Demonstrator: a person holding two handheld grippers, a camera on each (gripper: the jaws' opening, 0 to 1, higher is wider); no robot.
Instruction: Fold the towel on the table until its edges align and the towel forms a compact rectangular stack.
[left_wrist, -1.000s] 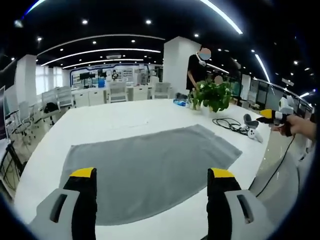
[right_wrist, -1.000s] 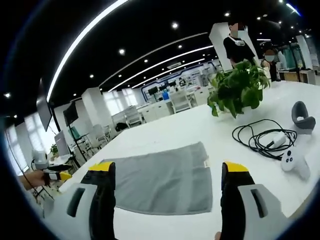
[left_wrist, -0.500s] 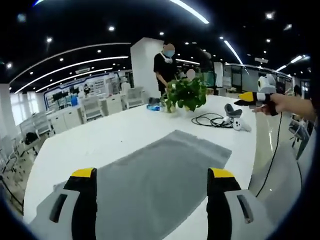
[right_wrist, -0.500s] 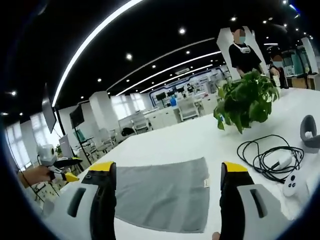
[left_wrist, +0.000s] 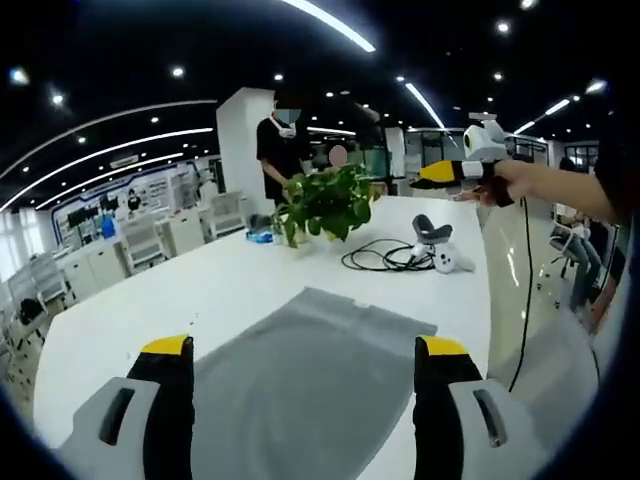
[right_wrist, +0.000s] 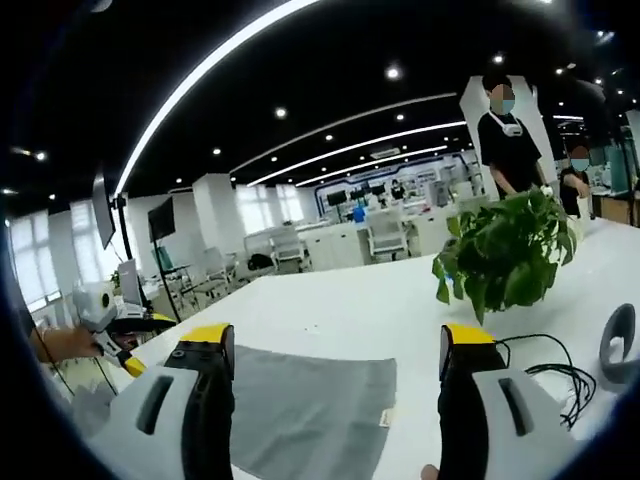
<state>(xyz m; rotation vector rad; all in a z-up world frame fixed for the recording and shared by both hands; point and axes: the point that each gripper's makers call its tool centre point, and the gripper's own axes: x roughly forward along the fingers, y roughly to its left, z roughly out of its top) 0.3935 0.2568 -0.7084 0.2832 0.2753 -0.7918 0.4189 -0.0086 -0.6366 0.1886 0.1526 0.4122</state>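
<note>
both the left gripper (left_wrist: 305, 362) and the right gripper (right_wrist: 332, 352) hang with fingers spread above the gray towel (left_wrist: 300, 375), which lies flat and unfolded on the white desk (left_wrist: 190, 295); a grab from this height risks bunching one layer, leaving the edges misaligned.

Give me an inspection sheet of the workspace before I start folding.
Surface: white table, bare around the towel.
Job's things: grey towel lying flat and unfolded; a small tag on its edge.
Clutter: potted plant, white controller, grey stand.
Grippers: left gripper open above the towel, holding nothing; right gripper open, empty.
Cables: black cable coiled beside the controller.
Surroundings: open office with desks and chairs; person standing behind the plant.
</note>
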